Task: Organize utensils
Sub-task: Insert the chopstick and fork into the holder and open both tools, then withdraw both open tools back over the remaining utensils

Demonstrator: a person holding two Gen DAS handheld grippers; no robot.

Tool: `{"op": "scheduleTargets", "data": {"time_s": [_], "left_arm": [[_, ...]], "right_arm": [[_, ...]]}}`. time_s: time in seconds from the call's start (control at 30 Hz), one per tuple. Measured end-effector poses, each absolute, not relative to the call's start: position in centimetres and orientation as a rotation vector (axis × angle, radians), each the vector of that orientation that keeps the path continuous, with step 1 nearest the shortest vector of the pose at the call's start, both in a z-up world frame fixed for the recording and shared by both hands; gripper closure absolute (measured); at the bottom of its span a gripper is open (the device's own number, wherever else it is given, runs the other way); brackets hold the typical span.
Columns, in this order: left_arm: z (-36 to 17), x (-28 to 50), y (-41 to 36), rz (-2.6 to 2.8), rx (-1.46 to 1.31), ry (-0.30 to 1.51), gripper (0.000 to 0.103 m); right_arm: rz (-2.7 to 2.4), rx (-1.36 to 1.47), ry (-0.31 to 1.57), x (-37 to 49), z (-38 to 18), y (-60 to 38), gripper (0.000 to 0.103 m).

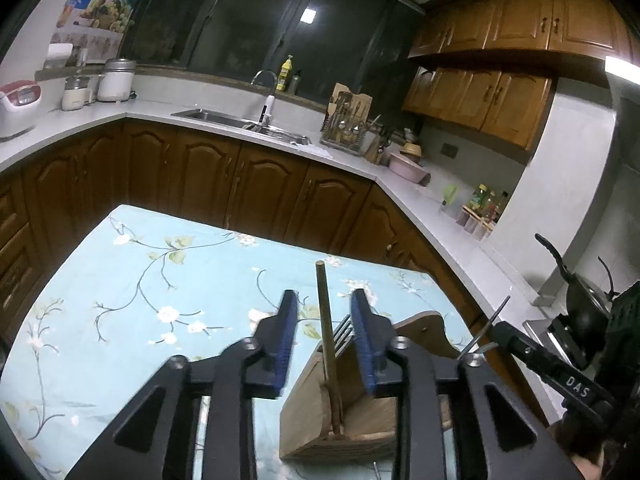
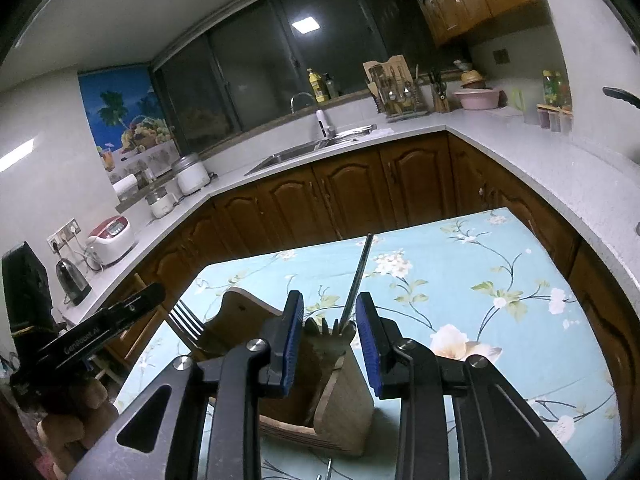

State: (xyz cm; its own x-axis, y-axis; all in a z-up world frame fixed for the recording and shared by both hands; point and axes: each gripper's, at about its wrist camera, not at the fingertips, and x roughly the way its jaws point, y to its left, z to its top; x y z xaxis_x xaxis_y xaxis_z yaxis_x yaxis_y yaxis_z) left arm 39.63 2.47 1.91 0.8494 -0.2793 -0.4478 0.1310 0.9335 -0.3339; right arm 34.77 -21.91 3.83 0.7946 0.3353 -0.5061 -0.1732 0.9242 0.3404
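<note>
A wooden utensil holder [image 1: 352, 416] [image 2: 344, 392] stands on the table's blue floral cloth [image 1: 140, 280] [image 2: 480, 280]. In the left wrist view a brass-coloured stick [image 1: 323, 304] rises from it beside a fork [image 1: 343, 334] with its tines up. My left gripper [image 1: 324, 300] is open around that stick, with a gap to each blue pad. In the right wrist view a thin silver stick [image 2: 360, 268] leans out of the holder. My right gripper [image 2: 329, 298] is open around it, not pinching. The fork [image 2: 188, 322] shows at the holder's left end.
An L-shaped white counter [image 2: 520, 152] on brown cabinets wraps round the table, with a sink [image 1: 240, 120], a utensil rack [image 1: 348, 120], a pink bowl [image 1: 406, 168] and a rice cooker [image 2: 112, 240]. A black wok [image 1: 584, 304] sits at the far right.
</note>
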Motion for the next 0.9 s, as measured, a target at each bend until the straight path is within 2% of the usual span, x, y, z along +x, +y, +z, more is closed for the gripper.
{"op": "scheduleTargets", "data": {"time_s": [0.03,0.13,0.2,0.23,0.33,0.47,0.63,0.9], "left_arm": [[2.0,39.4,2.5,-0.215,-0.298,0.511,0.062],[2.1,38.7,2.6,-0.212,-0.303,0.512,0.054],[2.2,38.1,2.8,-0.207,-0.311,0.517,0.045],[2.2,37.7,2.9,-0.2,-0.313,0.518,0.041],[2.5,36.4,3.1,-0.19,-0.316,0.526,0.035],[3.0,33.9,3.6,-0.178,-0.328,0.538,0.032],[2.7,29.9,4.1,-0.161,-0.326,0.561,0.029],[1.5,24.1,5.0,-0.147,-0.36,0.639,0.029]], "right_arm": [[0.278,0.288,0.591,34.7,3.8,-21.9,0.066],[0.28,0.304,0.582,34.3,4.0,-22.2,0.053],[0.283,0.314,0.579,33.8,4.2,-22.4,0.052],[0.284,0.32,0.576,33.5,4.3,-22.5,0.049],[0.287,0.333,0.566,32.7,4.5,-22.8,0.034],[0.292,0.356,0.565,31.3,4.6,-23.2,0.034],[0.296,0.383,0.559,28.8,4.5,-23.9,0.029],[0.296,0.389,0.598,24.8,3.3,-23.8,0.029]]}}
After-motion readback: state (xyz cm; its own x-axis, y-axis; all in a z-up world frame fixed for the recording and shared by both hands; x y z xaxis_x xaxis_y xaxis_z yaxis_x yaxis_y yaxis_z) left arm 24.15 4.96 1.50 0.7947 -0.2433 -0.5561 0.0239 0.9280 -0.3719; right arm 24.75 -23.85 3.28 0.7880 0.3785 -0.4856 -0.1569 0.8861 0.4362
